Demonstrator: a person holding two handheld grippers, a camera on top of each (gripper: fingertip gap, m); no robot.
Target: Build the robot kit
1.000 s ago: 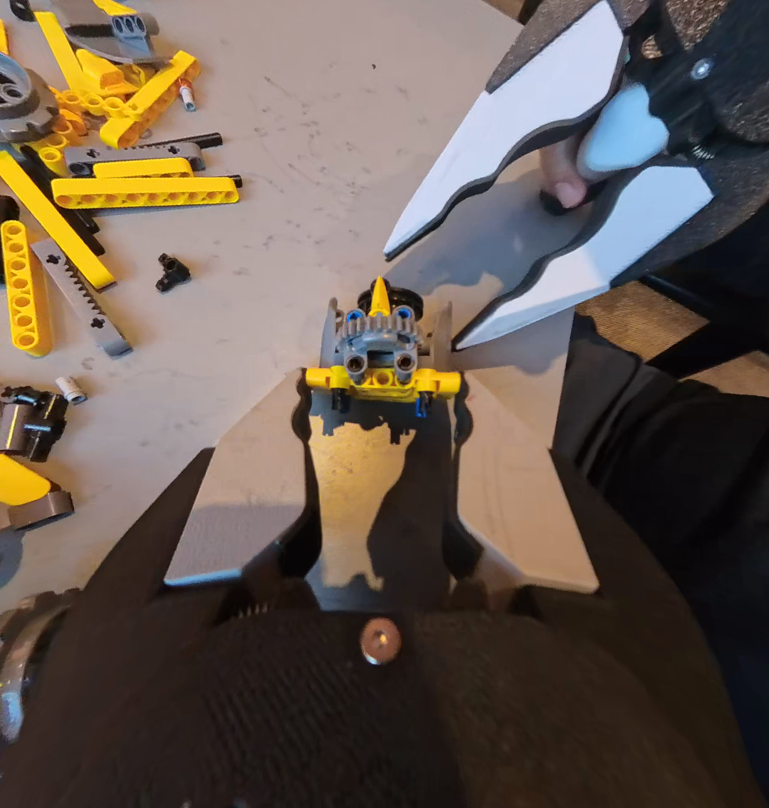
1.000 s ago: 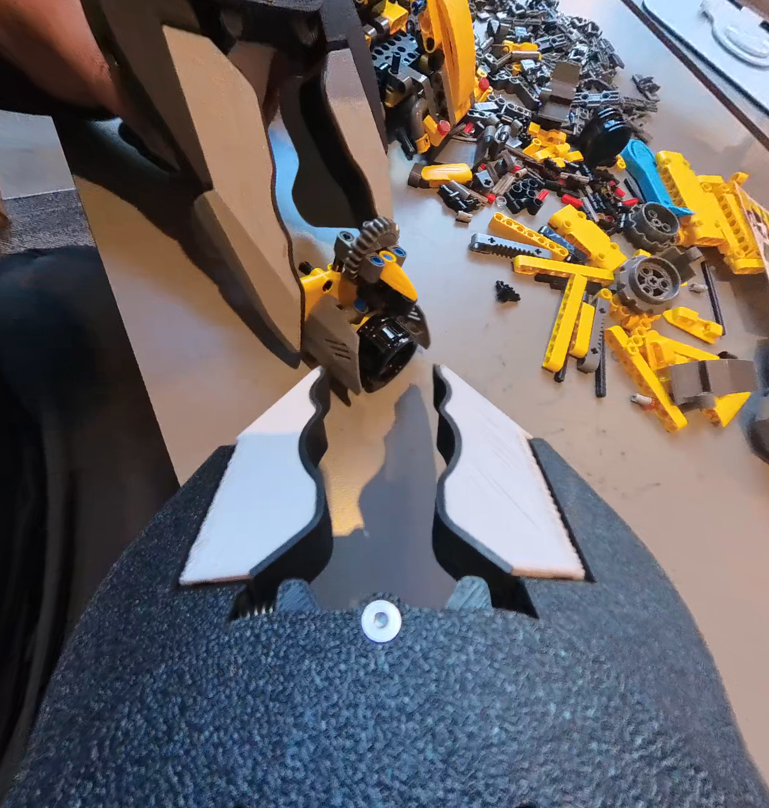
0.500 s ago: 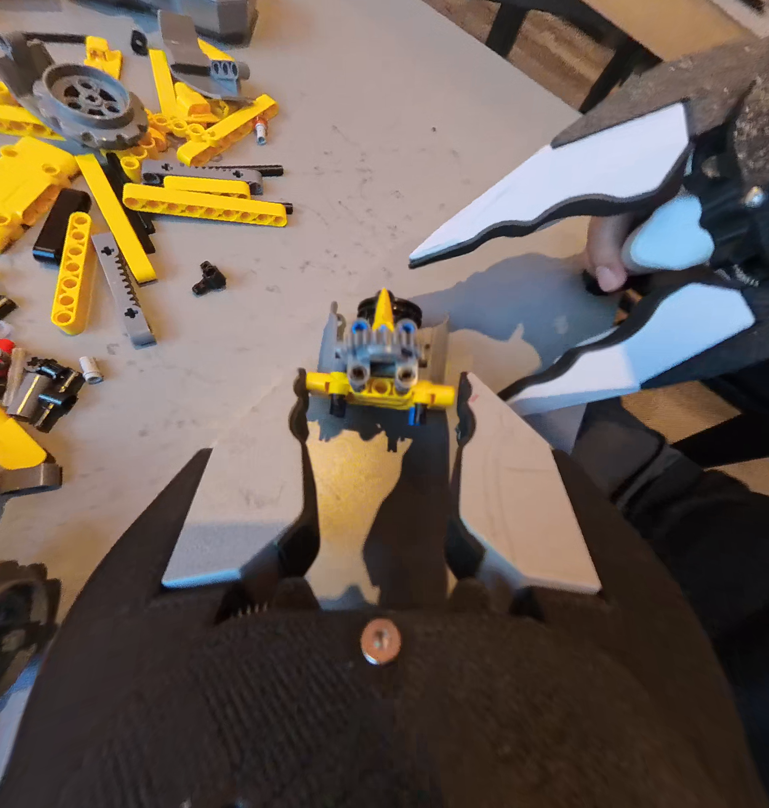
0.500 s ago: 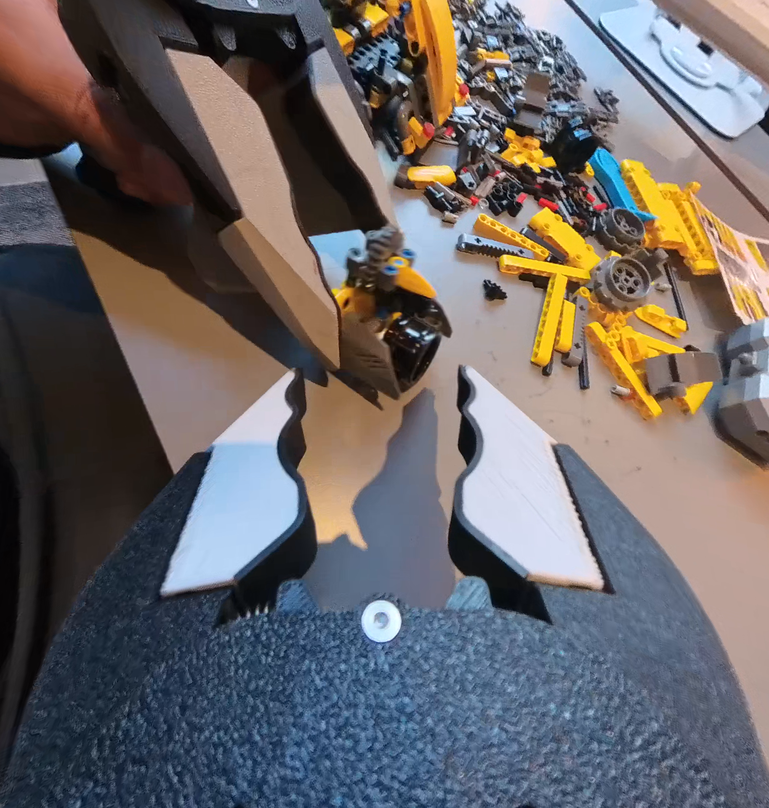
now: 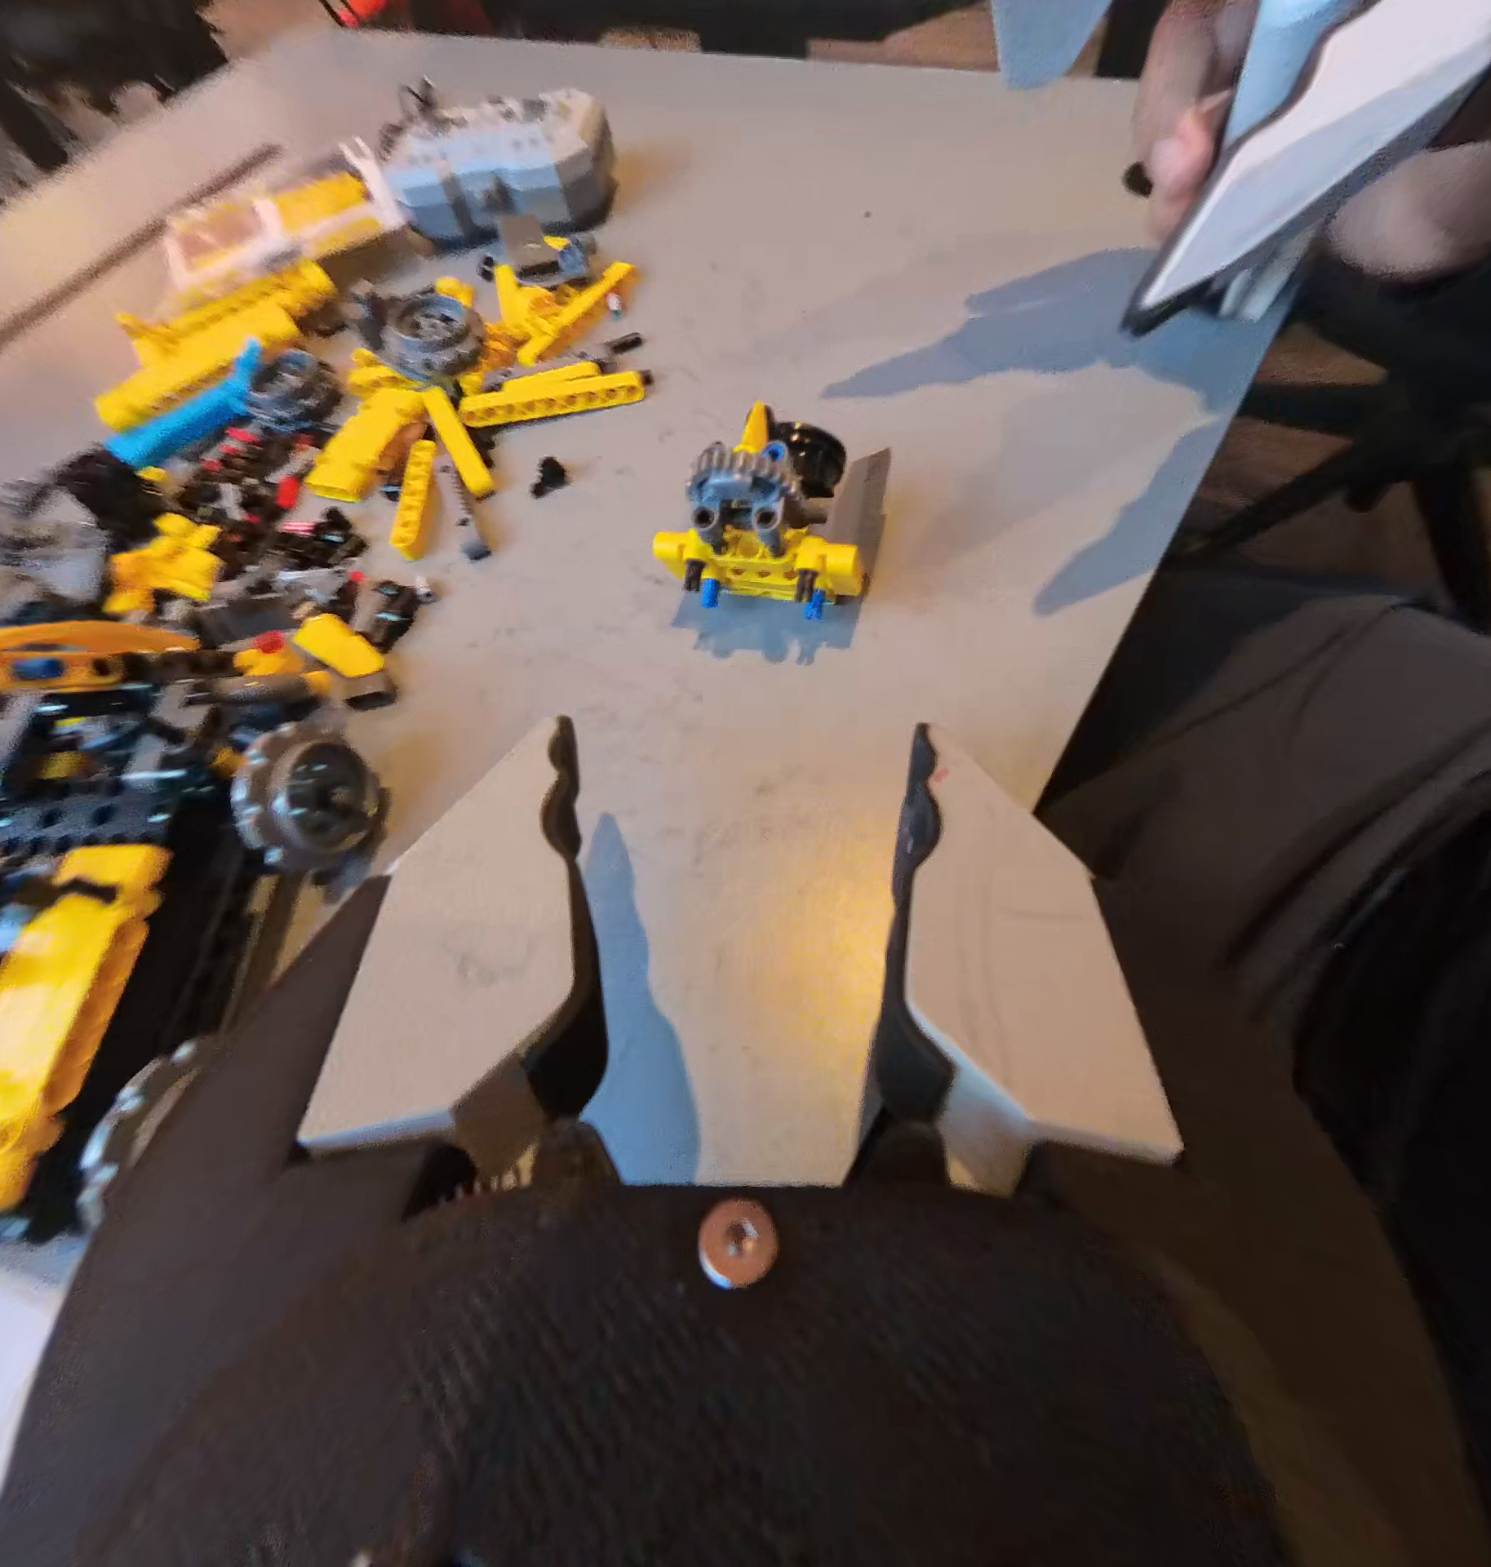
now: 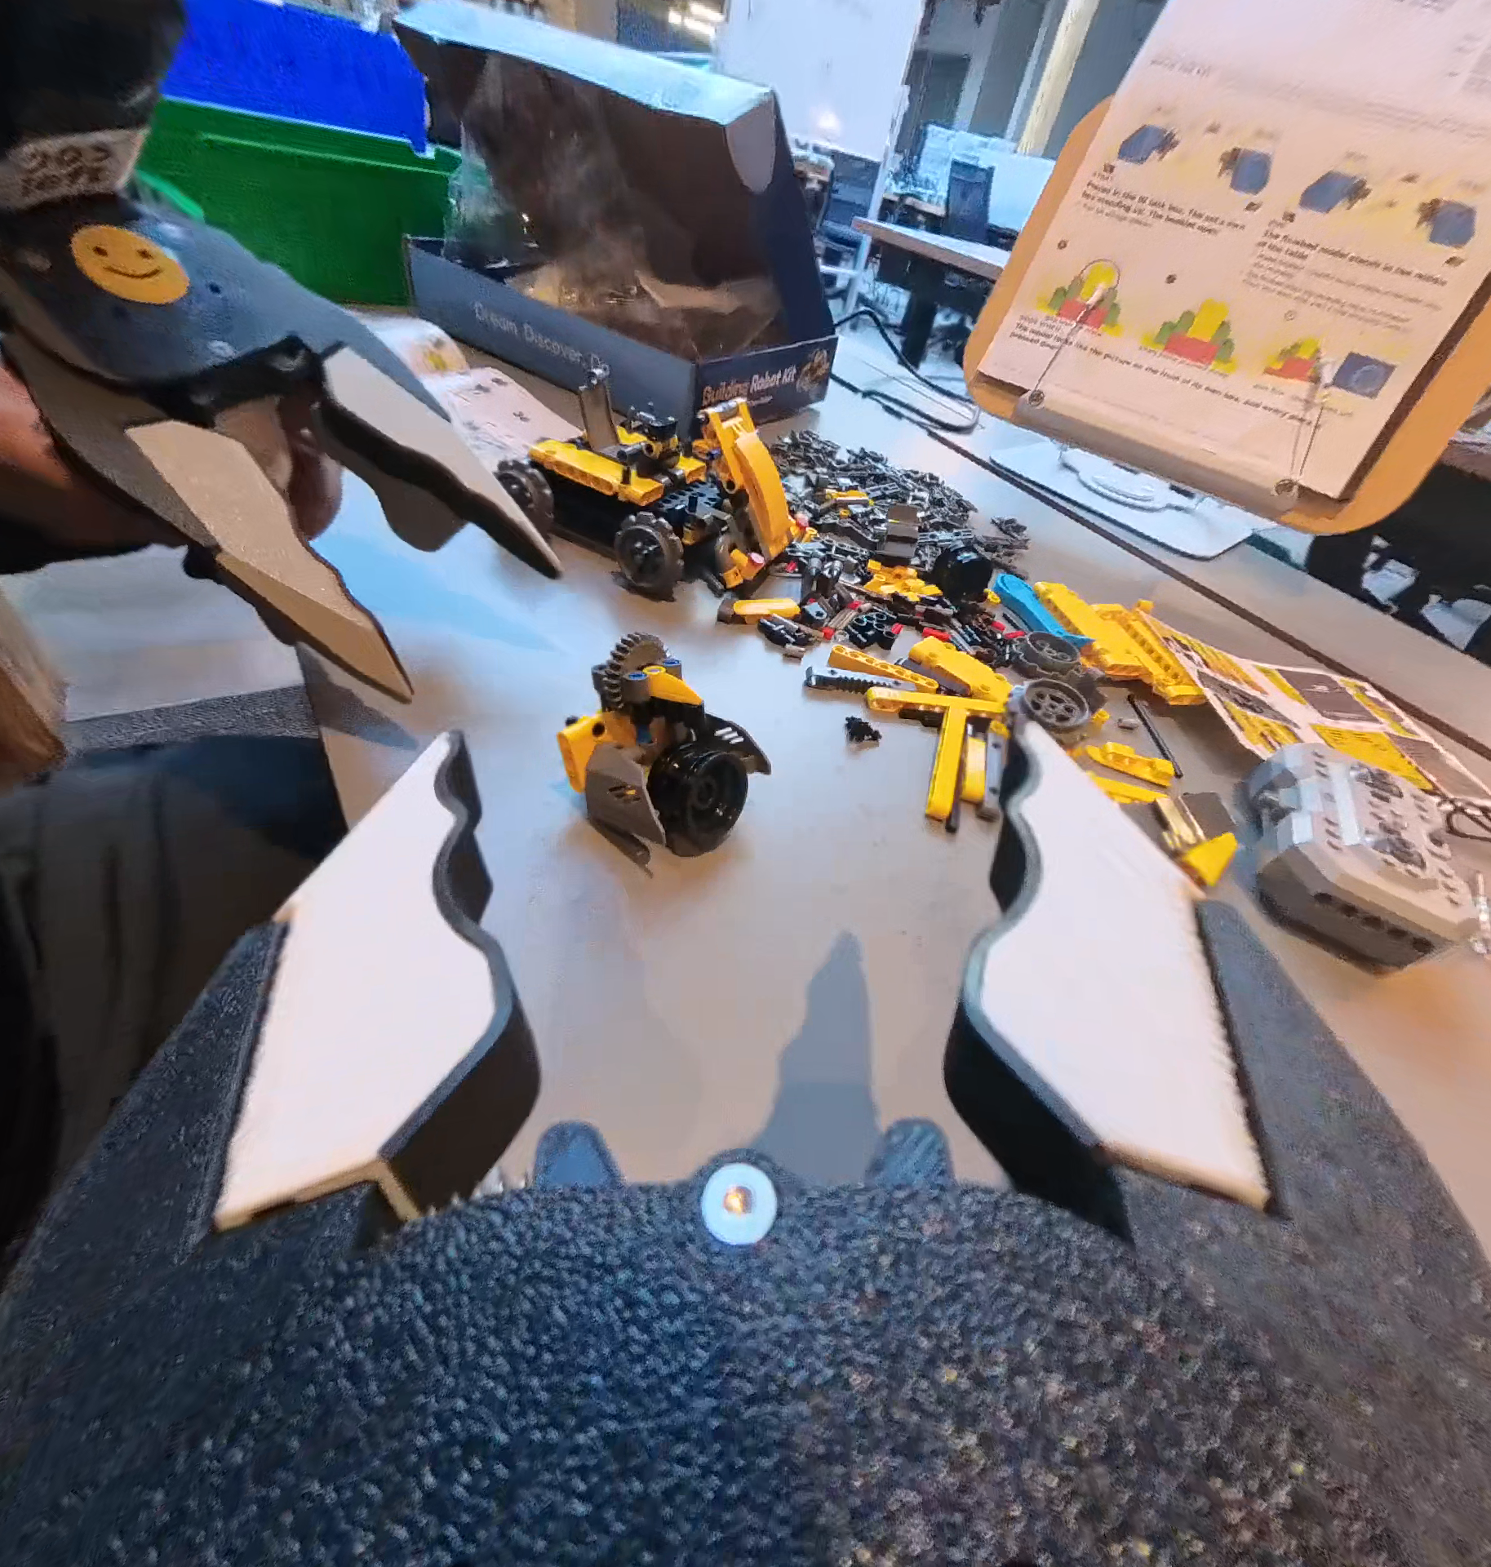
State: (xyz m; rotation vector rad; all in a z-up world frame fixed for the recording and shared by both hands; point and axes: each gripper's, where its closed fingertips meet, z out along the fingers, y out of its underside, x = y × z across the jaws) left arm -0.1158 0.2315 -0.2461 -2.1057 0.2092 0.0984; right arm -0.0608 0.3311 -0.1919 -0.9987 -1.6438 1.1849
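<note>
Here both the left hand-held gripper [image 5: 737, 738] and right hand-held gripper [image 6: 737, 746] gape wide and empty above the grey worktop [image 5: 894, 280], nearest the small yellow-and-grey toy-brick assembly with a black wheel [image 6: 661, 755].

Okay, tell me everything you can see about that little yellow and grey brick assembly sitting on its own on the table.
The small brick assembly is plastic: a yellow cross beam with blue pins, a dark grey toothed gear on top, a yellow pointed piece, a black wheel and a grey ribbed panel. It rests free on the grey table, apart from the loose parts pile. Neither open gripper touches it.
</note>
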